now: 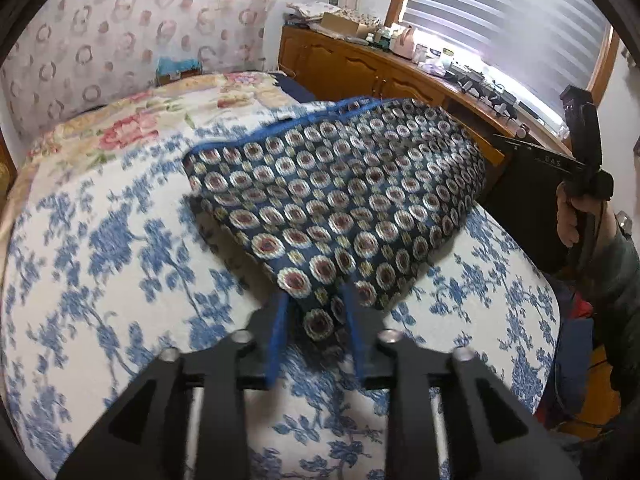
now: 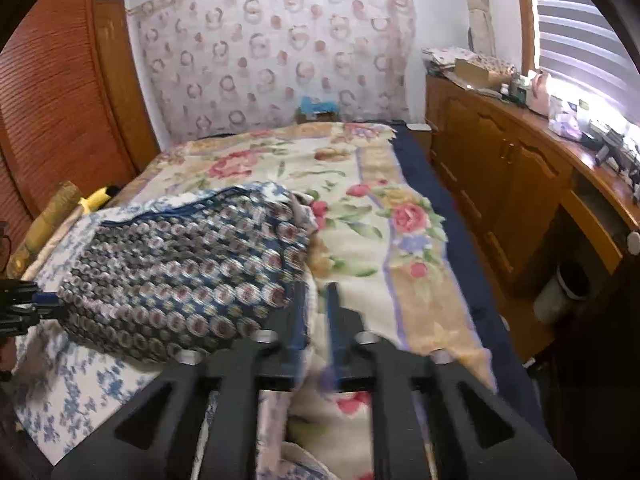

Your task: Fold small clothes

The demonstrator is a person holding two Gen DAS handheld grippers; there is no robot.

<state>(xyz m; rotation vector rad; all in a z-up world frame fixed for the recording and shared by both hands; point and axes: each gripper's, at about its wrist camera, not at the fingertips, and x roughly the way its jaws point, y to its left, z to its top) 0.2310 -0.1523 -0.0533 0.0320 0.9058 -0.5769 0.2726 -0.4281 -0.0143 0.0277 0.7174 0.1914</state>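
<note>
- The bed [image 2: 404,184], under a cream blanket with pink roses and, nearer me, a white cover with blue flowers [image 1: 100,240], carries the work; a wooden sideboard [image 2: 500,168] runs beside it below the window blinds.
- The one garment I can see, a dark-blue cloth printed with rows of round medallions and edged in blue [image 1: 340,192], lies on the blue-flowered cover near the bed's foot. It looks doubled over at least once, puffy and uneven rather than flat, so I judge the fold begun but not finished; smoothing and one more fold seem left.
- My left gripper [image 1: 316,312] has its blue fingers [image 1: 280,332] a little apart with the cloth's near corner lying between them; I cannot tell whether they pinch it.
- My right gripper [image 2: 316,312] sits at the cloth's other edge, fingers [image 2: 300,320] slightly apart; motion blur hides whether any cloth is caught.
- No folded pile shows anywhere.
</note>
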